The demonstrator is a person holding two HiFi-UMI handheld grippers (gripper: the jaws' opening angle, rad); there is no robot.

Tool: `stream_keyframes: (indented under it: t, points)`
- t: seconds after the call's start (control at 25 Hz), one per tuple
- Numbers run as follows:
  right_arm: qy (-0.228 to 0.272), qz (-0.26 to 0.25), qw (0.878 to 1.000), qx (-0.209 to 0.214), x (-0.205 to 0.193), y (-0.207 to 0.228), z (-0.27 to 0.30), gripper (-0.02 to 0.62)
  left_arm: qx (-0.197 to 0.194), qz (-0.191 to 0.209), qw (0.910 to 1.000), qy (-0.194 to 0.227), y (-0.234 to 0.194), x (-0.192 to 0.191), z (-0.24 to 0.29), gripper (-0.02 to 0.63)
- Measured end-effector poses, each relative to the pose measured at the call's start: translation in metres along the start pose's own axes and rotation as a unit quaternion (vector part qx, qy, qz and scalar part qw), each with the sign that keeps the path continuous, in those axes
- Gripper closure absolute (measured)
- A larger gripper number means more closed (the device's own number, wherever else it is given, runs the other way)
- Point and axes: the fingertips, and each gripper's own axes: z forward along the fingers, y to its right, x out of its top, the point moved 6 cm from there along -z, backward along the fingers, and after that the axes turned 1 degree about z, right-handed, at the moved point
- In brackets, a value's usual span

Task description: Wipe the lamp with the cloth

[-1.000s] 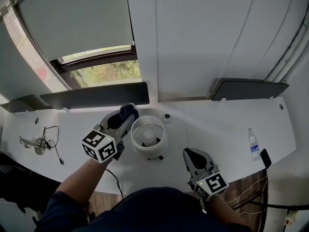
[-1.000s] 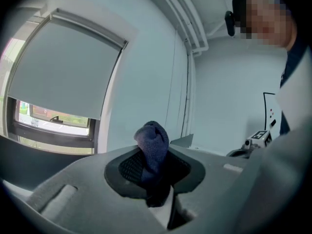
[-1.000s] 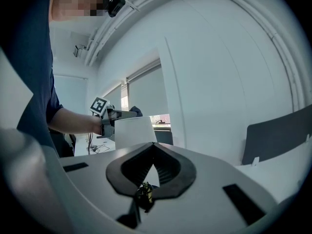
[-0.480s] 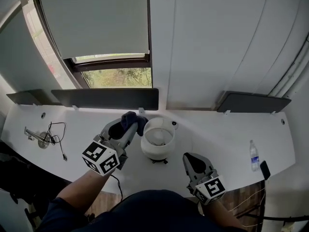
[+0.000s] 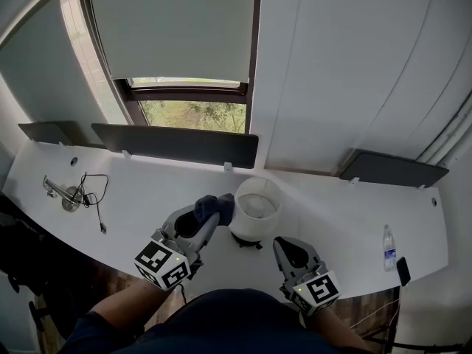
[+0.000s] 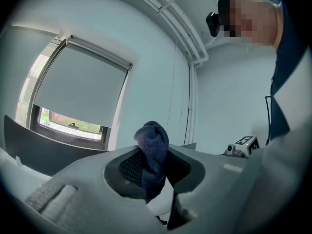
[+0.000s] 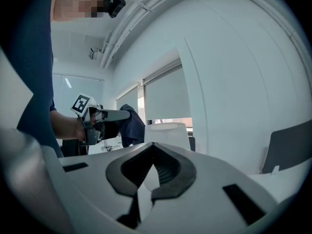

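Two jaws of the left gripper (image 6: 151,165) are clamping down on a dark blue knitted cloth (image 6: 152,145). The cloth is bunching up and sticking out past the fingertips. Seen from the head view, that cloth (image 5: 215,206) is sitting right against the left side of a white table lamp (image 5: 256,209) with a drum-shaped shade. Contact looks likely, though I cannot be sure of it. A sliver of the lamp's white shade is showing low between the jaws in the left gripper view. The left gripper (image 5: 200,218) is reaching forward and to the right from the person's left arm, with its black-and-white marker cube (image 5: 162,262) trailing nearest the body.

The right gripper's (image 7: 153,165) jaws are meeting at their tips and gripping nothing. It is pointing toward the lamp (image 7: 168,132) while staying clear of it. In the head view the right gripper (image 5: 287,245) is hovering just right of the lamp's dark foot, near the front desk edge.

The lamp is standing upright on a long white curved desk (image 5: 133,198), roughly at its middle. A tangled black cable (image 5: 94,196) is lying far left, and a clear plastic water bottle (image 5: 389,239) far right. A grey roller blind (image 5: 173,28) is hanging partway down the window behind.
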Motion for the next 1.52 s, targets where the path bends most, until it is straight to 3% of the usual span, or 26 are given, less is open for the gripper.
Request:
stream_keyframes:
  t: [0.52,1.52]
  points:
    - [0.017,-0.004,0.999,0.033,0.002,-0.021,0.006,0.584,-0.024,-0.012,0.9996,-0.009,0.034,-0.007,-0.019,0.52]
    - [0.013,-0.015,0.998,0.052,0.005,-0.031,0.012,0.584,-0.031,-0.02,0.9991,-0.02,0.039,-0.019,-0.024,0.52]
